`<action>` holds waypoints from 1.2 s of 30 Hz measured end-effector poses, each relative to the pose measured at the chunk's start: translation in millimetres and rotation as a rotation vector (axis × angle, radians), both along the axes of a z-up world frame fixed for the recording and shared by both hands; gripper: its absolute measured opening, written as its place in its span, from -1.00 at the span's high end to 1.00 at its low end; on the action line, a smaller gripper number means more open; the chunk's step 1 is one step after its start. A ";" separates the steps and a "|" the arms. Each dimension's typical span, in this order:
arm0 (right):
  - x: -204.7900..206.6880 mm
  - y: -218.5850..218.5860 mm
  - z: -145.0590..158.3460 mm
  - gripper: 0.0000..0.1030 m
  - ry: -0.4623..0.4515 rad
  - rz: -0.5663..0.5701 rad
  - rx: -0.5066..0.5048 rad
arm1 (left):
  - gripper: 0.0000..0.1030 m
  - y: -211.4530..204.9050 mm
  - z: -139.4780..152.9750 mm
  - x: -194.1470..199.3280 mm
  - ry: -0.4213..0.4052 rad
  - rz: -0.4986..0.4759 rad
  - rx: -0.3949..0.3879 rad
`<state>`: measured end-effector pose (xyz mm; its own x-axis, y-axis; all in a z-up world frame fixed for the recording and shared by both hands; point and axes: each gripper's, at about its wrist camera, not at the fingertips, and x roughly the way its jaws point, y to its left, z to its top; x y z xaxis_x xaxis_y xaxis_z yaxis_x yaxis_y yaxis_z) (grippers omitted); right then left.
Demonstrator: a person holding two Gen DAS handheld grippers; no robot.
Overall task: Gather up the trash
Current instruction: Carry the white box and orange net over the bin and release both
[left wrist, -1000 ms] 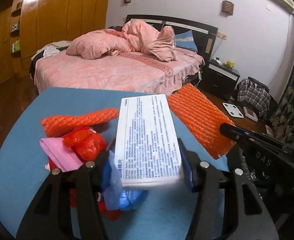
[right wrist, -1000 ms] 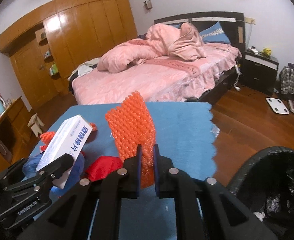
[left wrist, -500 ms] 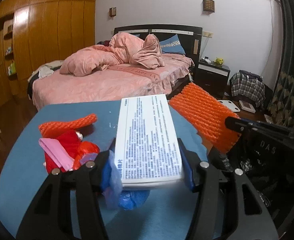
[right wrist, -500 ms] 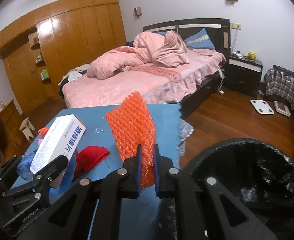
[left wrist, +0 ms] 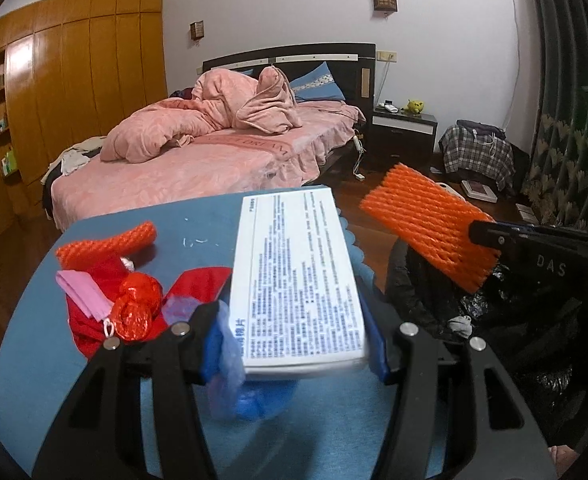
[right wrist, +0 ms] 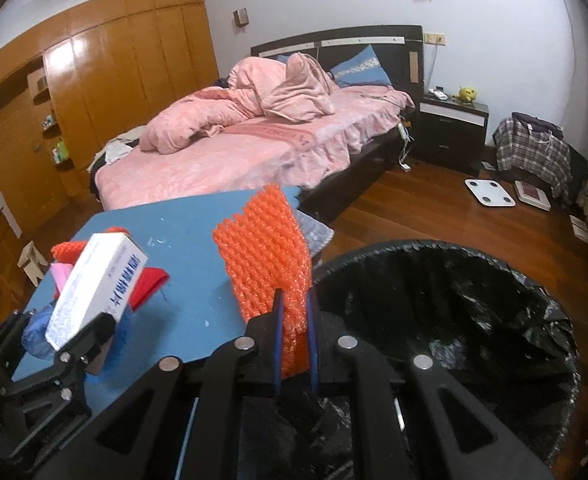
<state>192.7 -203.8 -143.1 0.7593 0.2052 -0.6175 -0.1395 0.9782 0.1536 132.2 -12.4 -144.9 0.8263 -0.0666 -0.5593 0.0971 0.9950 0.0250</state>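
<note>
My left gripper (left wrist: 294, 344) is shut on a white printed box (left wrist: 296, 280) and a bit of blue plastic film (left wrist: 230, 356), held above the blue table (left wrist: 94, 380). The box also shows in the right wrist view (right wrist: 94, 284). My right gripper (right wrist: 295, 316) is shut on an orange foam net (right wrist: 266, 248), also seen in the left wrist view (left wrist: 430, 228), and holds it at the rim of the black-lined trash bin (right wrist: 454, 320). On the table lie another orange foam net (left wrist: 106, 244), red wrappers (left wrist: 134, 312) and a pink mask (left wrist: 80, 288).
The bin (left wrist: 494, 320) stands right of the table, off its scalloped edge. A pink bed (right wrist: 254, 144) lies beyond the table. A nightstand (right wrist: 452, 128), a plaid bag (right wrist: 530, 148) and a white scale (right wrist: 490, 194) are on the wooden floor at right.
Both grippers have moved right with their loads. The bin has come into full view under the right gripper, and the orange net now hangs at its rim.
</note>
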 end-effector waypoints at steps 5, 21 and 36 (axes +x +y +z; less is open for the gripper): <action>-0.7 -1.0 -4.5 0.80 0.012 0.002 -0.009 | -0.05 9.4 -7.1 6.3 0.025 0.029 -0.011; 6.7 14.7 -19.5 0.80 0.043 0.038 -0.001 | -0.25 34.5 -51.1 24.0 0.153 0.060 -0.027; 7.8 10.8 -23.3 0.80 0.051 0.030 0.015 | 0.15 8.8 -62.6 27.2 0.192 0.005 0.001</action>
